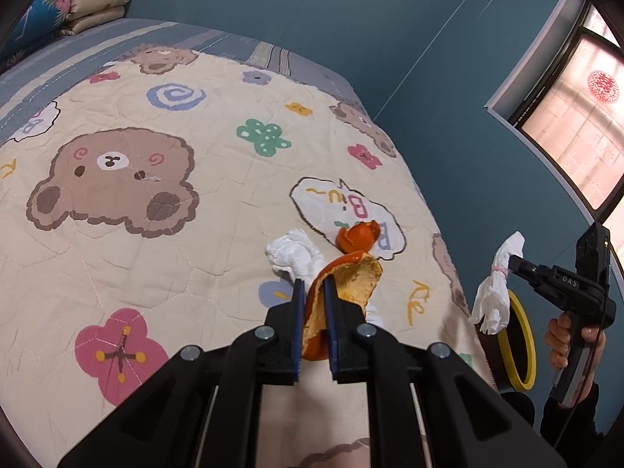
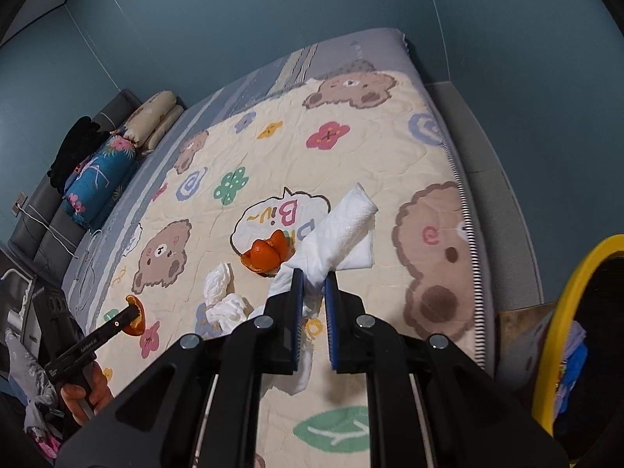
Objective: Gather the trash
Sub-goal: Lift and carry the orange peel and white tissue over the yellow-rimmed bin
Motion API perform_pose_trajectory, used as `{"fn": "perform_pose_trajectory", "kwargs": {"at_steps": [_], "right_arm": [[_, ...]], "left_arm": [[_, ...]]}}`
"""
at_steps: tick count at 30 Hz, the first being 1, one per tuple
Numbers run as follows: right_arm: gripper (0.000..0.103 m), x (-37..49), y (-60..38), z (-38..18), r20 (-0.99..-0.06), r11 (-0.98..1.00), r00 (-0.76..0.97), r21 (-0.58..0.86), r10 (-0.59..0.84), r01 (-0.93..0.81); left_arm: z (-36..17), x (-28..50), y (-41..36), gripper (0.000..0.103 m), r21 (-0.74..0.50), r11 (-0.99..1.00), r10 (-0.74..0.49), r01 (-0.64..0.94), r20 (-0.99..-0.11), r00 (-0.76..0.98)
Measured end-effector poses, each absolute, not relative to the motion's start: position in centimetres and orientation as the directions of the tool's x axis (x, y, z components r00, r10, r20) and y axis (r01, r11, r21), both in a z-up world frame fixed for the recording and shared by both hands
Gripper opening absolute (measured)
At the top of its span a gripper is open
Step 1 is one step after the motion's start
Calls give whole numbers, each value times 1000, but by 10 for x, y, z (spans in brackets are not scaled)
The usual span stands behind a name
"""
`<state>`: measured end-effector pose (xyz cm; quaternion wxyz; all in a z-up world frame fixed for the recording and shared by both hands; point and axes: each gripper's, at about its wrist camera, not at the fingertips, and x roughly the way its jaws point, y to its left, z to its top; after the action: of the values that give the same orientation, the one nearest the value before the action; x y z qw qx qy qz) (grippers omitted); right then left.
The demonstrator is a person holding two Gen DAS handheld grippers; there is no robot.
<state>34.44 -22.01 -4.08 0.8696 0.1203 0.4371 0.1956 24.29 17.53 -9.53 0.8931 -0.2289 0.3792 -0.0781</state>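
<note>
Over the bed (image 2: 390,148), beside the yellow-rimmed bin (image 2: 546,335), your right hand-held gripper (image 2: 314,279) clenches a white tissue (image 2: 343,230), your left hand-held gripper (image 1: 312,286) clenches an orange peel (image 1: 351,280), while another crumpled tissue (image 1: 292,253) and peel piece (image 1: 357,236) lie on the quilt.

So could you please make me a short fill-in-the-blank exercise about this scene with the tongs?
1. The left tongs grip a piece of orange ____.
2. The right tongs grip a white paper ____.
3. Another peel piece and a crumpled tissue lie on the cream bear-print ____.
4. The trash bin's rim is ____.

Missing words: peel; tissue; quilt; yellow
</note>
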Motion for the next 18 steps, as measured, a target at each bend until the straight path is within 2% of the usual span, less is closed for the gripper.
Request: {"fn": "perform_pose_trajectory", "kwargs": {"at_steps": [18], "right_arm": [[10, 283, -286, 22, -604, 892, 664, 378, 442, -250]], "left_arm": [[-47, 230, 110, 9, -449, 890, -362, 82, -586, 725]]}}
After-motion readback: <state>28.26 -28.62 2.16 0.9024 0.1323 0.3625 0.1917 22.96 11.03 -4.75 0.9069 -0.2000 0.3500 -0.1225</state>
